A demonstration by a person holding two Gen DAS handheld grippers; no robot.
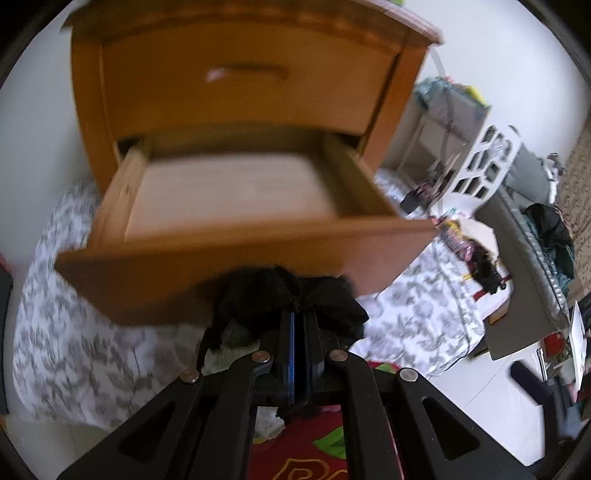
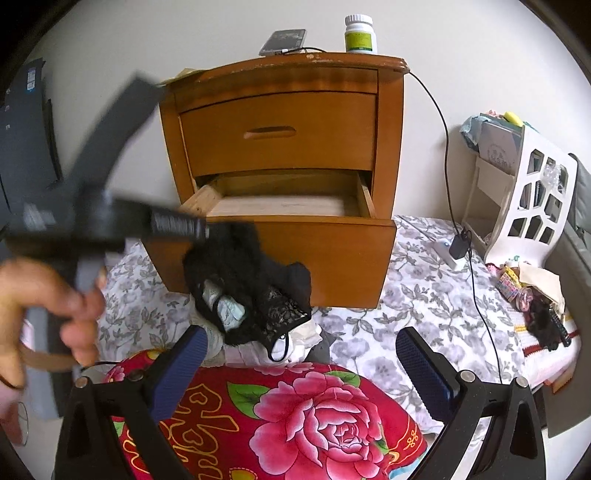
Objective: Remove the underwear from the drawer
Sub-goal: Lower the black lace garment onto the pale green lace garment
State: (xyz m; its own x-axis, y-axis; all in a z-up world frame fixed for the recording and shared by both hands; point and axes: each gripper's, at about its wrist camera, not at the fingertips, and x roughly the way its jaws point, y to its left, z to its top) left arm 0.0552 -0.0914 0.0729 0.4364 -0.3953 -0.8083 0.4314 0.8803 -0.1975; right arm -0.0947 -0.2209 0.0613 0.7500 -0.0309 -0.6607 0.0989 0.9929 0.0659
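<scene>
Right wrist: bare open drawer [image 2: 280, 206], left tongs [image 2: 207, 230] clamping underwear [image 2: 251, 280], right tongs [image 2: 299, 365] wide.

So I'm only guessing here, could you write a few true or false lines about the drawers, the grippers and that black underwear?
1. The lower drawer stands open. True.
2. The left gripper is shut on the black underwear. True.
3. The right gripper is clamped on the red floral blanket. False: its jaws stand open with nothing between them.
4. The upper drawer is pulled out. False: it is closed.
5. A white bottle stands on the nightstand. True.
</scene>
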